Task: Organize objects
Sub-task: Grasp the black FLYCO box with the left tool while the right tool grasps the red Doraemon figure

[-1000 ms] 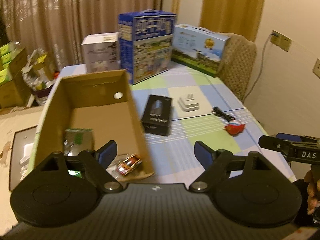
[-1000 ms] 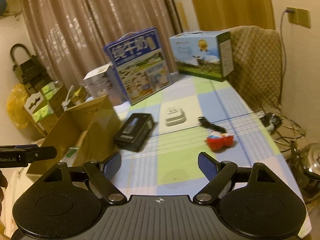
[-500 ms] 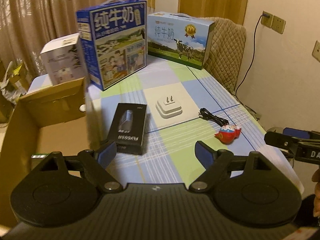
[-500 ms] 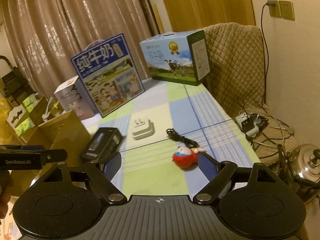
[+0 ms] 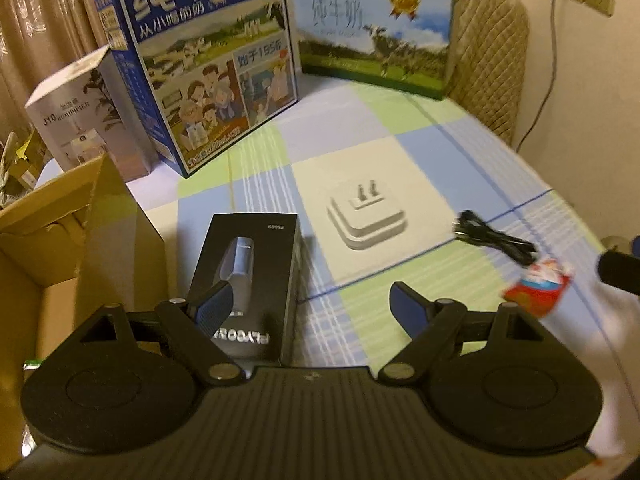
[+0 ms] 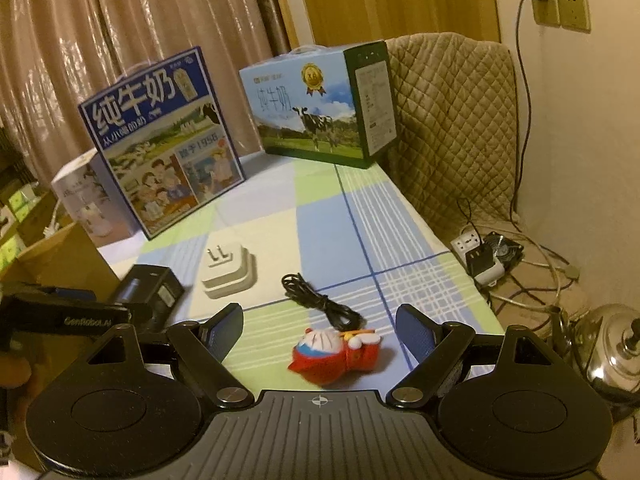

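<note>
A black product box [image 5: 248, 280] lies flat on the checked tablecloth, just ahead of my open left gripper [image 5: 310, 306] and under its left finger. Beyond it sit a white plug adapter [image 5: 366, 220], a coiled black cable [image 5: 494, 242] and a small red and blue toy figure [image 5: 538, 284]. In the right wrist view the toy figure [image 6: 334, 354] lies between the open fingers of my right gripper [image 6: 320, 330], untouched, with the cable [image 6: 320, 300] and adapter [image 6: 228, 274] behind it and the black box [image 6: 150, 288] to the left.
An open cardboard box [image 5: 60, 240] stands at the left table edge. Two milk cartons [image 5: 200, 64] [image 5: 372, 32] and a white humidifier box [image 5: 88, 112] line the back. A quilted chair back [image 6: 452, 128] stands at the right; a power strip [image 6: 478, 254] and kettle [image 6: 612, 340] lie on the floor.
Both grippers moved forward and down toward the table. The left one swung right, away from the cardboard box to over the black box; the toy now lies between the right fingers.
</note>
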